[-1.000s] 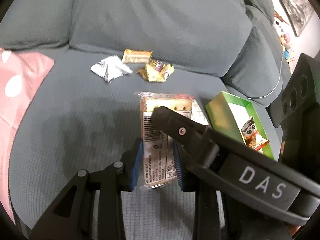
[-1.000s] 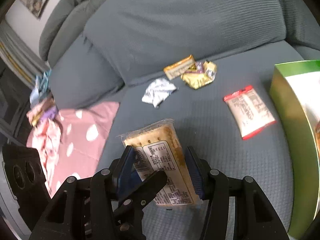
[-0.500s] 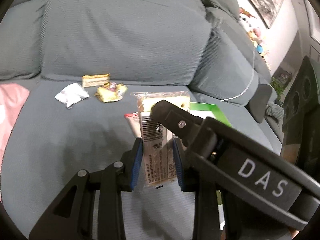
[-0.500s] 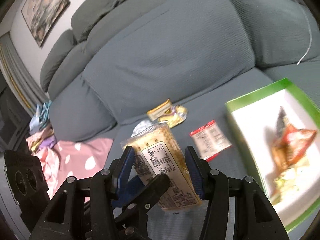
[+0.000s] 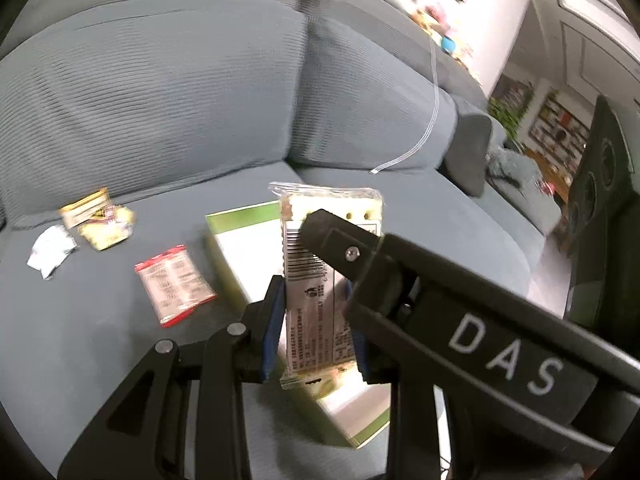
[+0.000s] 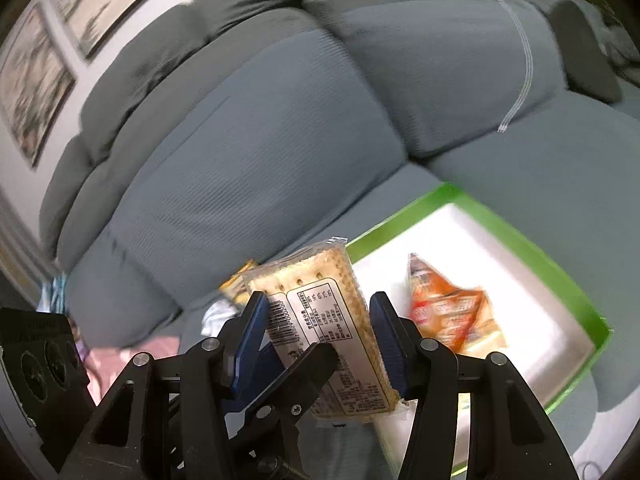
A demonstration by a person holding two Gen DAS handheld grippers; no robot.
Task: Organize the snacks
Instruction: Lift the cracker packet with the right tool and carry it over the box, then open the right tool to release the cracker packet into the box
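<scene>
Cracker packet (image 5: 320, 280), 1 clear wrapper with a printed label, sits in the air above a grey sofa (image 5: 160, 92), clamped from both sides by 2 grippers. Left gripper (image 5: 314, 322) squeezes its lower end between blue pads; right gripper (image 6: 318, 340) also holds it. Below lies 1 green box (image 6: 532, 248) with a white floor holding 1 orange snack bag (image 6: 448, 312). On the seat rest 1 red-edged packet (image 5: 174, 284), 1 white wrapper (image 5: 50, 248) and 1 cluster of yellow wrappers (image 5: 98, 220).
</scene>
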